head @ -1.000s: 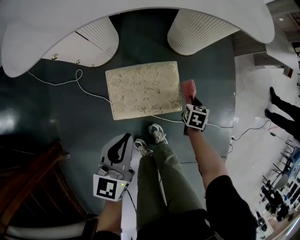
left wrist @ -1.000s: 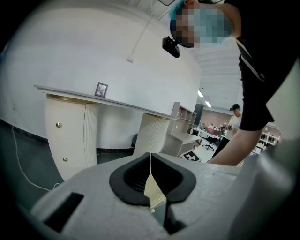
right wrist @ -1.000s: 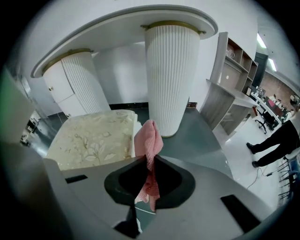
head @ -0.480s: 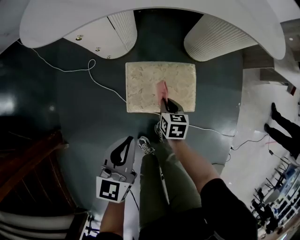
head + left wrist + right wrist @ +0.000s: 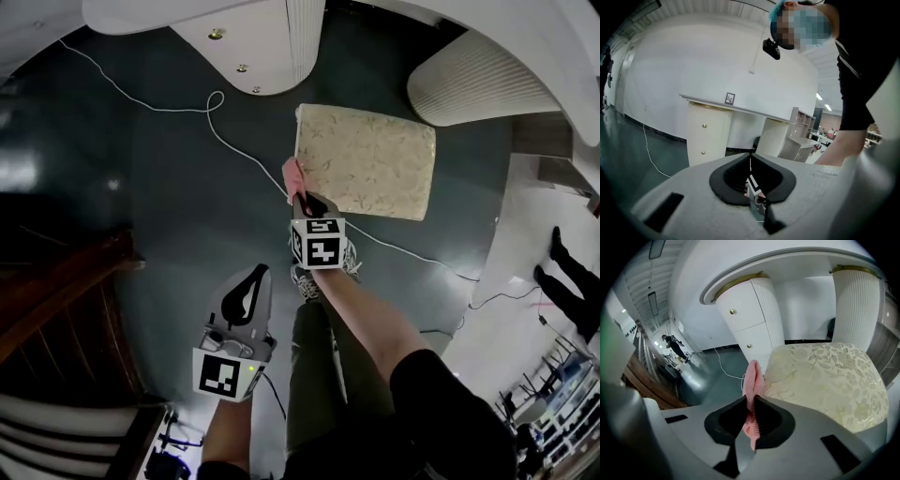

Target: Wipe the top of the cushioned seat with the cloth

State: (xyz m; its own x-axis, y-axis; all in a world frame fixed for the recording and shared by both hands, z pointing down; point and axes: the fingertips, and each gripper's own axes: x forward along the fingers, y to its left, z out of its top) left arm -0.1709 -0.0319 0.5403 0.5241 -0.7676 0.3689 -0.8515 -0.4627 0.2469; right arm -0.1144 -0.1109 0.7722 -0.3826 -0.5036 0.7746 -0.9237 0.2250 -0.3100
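The right claw [image 5: 305,202], clamped on the pink cloth [image 5: 293,176], sits at the left edge of the cushioned seat [image 5: 370,159], whose long axis stretches away toward the frame's right, while the left claw [image 5: 248,286], jaws together and empty, hangs well apart at lower left.

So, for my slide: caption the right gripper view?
Right gripper, shut on the pink cloth, at the cushioned seat's edge.
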